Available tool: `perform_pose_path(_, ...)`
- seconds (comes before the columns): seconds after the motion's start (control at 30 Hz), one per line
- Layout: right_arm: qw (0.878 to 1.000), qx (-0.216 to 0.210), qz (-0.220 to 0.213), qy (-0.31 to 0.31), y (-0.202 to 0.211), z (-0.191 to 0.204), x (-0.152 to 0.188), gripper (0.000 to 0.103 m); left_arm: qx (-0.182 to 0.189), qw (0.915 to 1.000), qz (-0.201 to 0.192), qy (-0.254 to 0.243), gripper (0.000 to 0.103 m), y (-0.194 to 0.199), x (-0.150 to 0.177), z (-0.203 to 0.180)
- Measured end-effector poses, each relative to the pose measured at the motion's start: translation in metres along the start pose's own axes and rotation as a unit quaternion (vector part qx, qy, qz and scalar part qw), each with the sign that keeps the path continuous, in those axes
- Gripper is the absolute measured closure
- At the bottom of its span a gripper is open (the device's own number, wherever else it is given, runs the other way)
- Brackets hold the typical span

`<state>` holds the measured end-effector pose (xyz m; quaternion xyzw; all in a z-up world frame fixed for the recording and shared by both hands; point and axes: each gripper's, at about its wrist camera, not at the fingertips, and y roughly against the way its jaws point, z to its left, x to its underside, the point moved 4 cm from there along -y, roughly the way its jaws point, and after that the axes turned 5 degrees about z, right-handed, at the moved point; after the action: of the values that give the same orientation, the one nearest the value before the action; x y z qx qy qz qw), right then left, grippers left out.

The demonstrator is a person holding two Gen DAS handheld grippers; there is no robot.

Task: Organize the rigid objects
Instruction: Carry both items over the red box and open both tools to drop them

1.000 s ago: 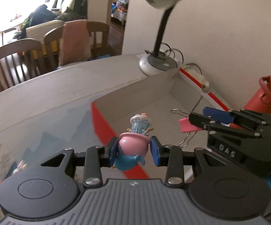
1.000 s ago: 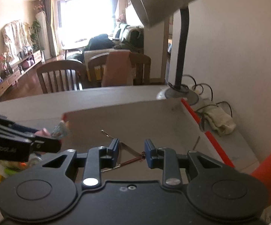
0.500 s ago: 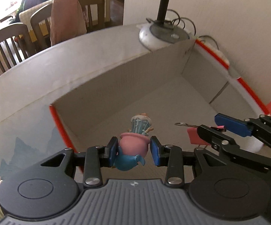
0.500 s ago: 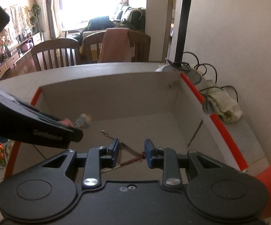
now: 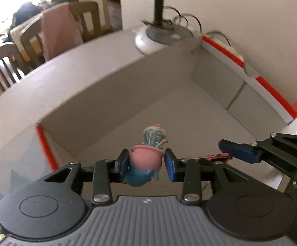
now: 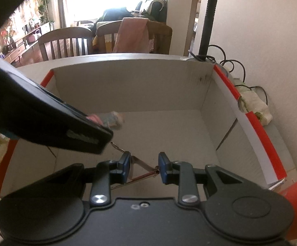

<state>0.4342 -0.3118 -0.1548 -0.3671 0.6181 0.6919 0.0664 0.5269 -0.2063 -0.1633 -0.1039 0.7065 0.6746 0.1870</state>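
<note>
One box [image 6: 132, 86], red-rimmed, open-topped, filling centre frame in both views; floor bare as far as visible, so nothing deposited yet. Two grippers, both loaded and poised over the box interior. Left gripper [image 5: 147, 165], lower centre of its view: narrow, clamped on one toy [image 5: 146, 162], a pink-and-blue figurine. Right gripper [image 6: 144, 167], lower centre of its view: nearly closed, pinching one clip [image 6: 142, 172], pink-bodied with wire handles. Judged stage: transport complete, release pending. Remaining: lower, open, withdraw. One lamp [image 5: 160, 34] at upper centre, behind the box.
</note>
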Motion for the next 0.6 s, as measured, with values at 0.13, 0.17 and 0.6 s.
perform_pose_path(0.13, 1.000, -0.002, 0.011, 0.006, -0.001, 0.000, 0.007, 0.075, 0.010, 0.9991, 0.039, 0.010, 0.067, -0.016, 0.002, 0.001)
perform_pose_path(0.17, 1.000, -0.003, 0.015, 0.006, -0.002, 0.001, 0.007, 0.075, 0.013, 0.9987, 0.049, 0.013, 0.067, -0.020, 0.003, 0.002)
perform_pose_path(0.6, 0.999, -0.021, 0.021, 0.016, 0.009, -0.002, 0.013, 0.060, 0.020, 0.9975, 0.067, 0.010, 0.057, -0.018, 0.005, 0.000)
